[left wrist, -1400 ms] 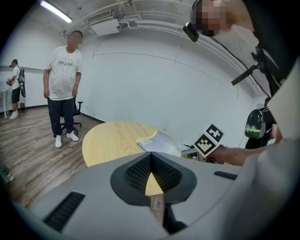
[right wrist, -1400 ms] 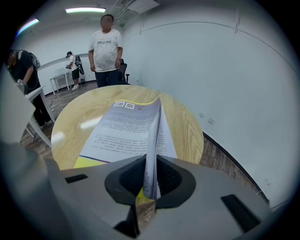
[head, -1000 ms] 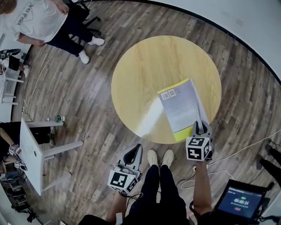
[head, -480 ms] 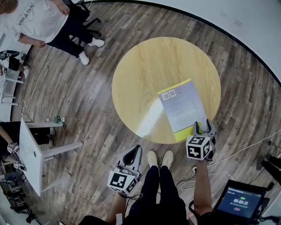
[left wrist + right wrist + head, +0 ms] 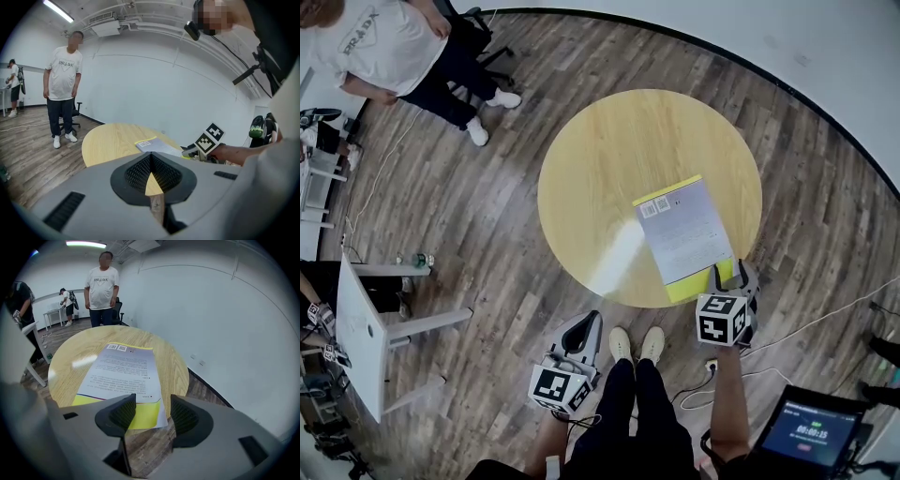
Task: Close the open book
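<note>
I judge the job done: the book [image 5: 682, 231] lies closed at the desk's [image 5: 609, 150] near edge. My right tool [image 5: 732, 277] is opening with nothing between its jaws, and my left tool [image 5: 583, 330] is clenched empty.

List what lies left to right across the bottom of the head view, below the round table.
White desk → left tool → the person's shoes → right tool (jaws opening, pads off the book) → tablet screen.

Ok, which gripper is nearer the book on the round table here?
Right. The right gripper is at the near yellow edge of the book, its jaws opening, not pressing it. The left gripper hangs over the floor, off the table, jaws together.
</note>
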Motion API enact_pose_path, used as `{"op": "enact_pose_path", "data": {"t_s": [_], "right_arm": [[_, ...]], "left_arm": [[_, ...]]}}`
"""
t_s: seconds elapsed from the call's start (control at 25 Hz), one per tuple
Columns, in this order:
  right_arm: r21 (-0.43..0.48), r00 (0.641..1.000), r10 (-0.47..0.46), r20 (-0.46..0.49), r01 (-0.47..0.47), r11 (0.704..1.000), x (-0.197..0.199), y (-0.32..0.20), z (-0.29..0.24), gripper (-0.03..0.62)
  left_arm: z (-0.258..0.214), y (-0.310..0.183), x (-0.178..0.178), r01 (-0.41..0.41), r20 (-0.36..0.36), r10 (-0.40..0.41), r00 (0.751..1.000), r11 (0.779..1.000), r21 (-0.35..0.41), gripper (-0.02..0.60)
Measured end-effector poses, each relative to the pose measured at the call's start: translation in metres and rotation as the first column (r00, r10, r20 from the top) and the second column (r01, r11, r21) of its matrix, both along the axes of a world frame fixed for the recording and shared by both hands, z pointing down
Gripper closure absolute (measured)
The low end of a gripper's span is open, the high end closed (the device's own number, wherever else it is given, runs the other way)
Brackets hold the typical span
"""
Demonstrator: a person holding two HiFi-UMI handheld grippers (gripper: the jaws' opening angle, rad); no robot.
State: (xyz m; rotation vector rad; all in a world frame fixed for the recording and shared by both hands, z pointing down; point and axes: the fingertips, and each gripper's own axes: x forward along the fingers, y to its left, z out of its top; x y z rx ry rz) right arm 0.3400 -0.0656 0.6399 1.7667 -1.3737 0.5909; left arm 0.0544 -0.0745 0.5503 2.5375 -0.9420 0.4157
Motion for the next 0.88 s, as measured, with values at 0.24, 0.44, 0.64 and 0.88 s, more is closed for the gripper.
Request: {"op": "enact_pose_path", "data": {"t_s": [0.24,0.44,0.64,0.88], "right_arm": [[0.028,1.000,0.000,0.013,0.000,1.000,-0.010,-0.001,-0.017,0.382],[0.066,1.000,-0.013,0.017,0.012,0.998,-0.027,0.005,-0.058,0.383],[0.115,0.999,-0.039,0.036,0.034,0.993,-0.045,0.008,-0.090,0.385],[0.235,0.999,-0.032,0.025,0.025,0.972,-0.060,0.013,-0.146,0.489]], "left_arm": [[-0.009,0.000,-0.003,0.006,-0.006,-0.006,1.000,1.000,0.021,0.583],[-0.039,0.007,-0.014,0.010,-0.024,-0.009,1.000,0.999,0.049,0.583],[-0.063,0.006,-0.021,0.042,-0.041,-0.038,0.998,0.995,0.096,0.583],[-0.107,0.001,-0.030,0.058,-0.078,-0.044,0.996,0.980,0.189,0.583]]}}
